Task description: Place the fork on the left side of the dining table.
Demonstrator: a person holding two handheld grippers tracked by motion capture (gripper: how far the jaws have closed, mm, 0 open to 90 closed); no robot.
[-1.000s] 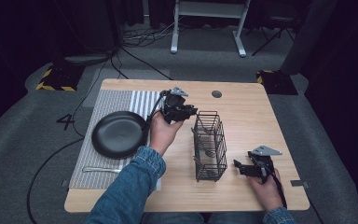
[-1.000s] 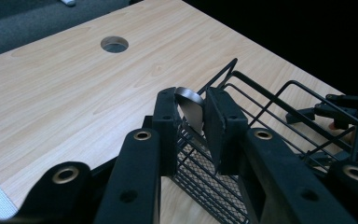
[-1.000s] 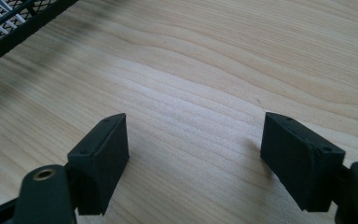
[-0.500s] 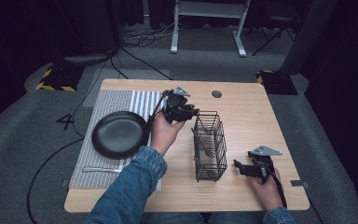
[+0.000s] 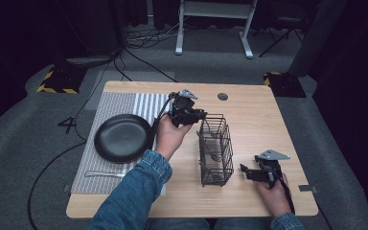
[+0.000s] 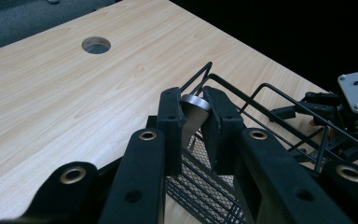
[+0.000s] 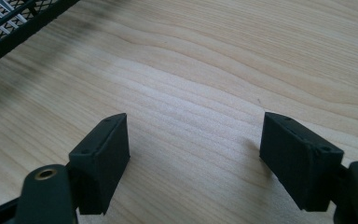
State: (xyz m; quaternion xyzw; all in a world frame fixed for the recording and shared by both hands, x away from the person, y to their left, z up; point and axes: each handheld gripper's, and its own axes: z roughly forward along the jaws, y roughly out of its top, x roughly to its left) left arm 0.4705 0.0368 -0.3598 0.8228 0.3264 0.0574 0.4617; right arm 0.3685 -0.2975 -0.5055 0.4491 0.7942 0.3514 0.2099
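A: So where's the shiny metal utensil (image 6: 192, 112) at? Handle or bowl end, can't be told.

B: It's clamped between the pads of the left tongs (image 6: 193, 122), seen in the middle of the left gripper view, right over the top rim of the black wire mesh basket (image 5: 214, 149). Those jaws have just been closing a bit more, with the metal piece pinched between them.

A: And in the high view?

B: The left tongs (image 5: 197, 114) are found at frame centre, at the upper end of the basket, which stands on the light wooden tabletop (image 5: 254, 115). The right tongs (image 5: 246, 170) are held low at the lower right, released, jaws wide with nothing gripped, just beside the basket.

A: Anything else around?

B: A round black frying pan (image 5: 120, 138) is parked on a grey striped mat (image 5: 120, 103) at the left, well apart from the basket.
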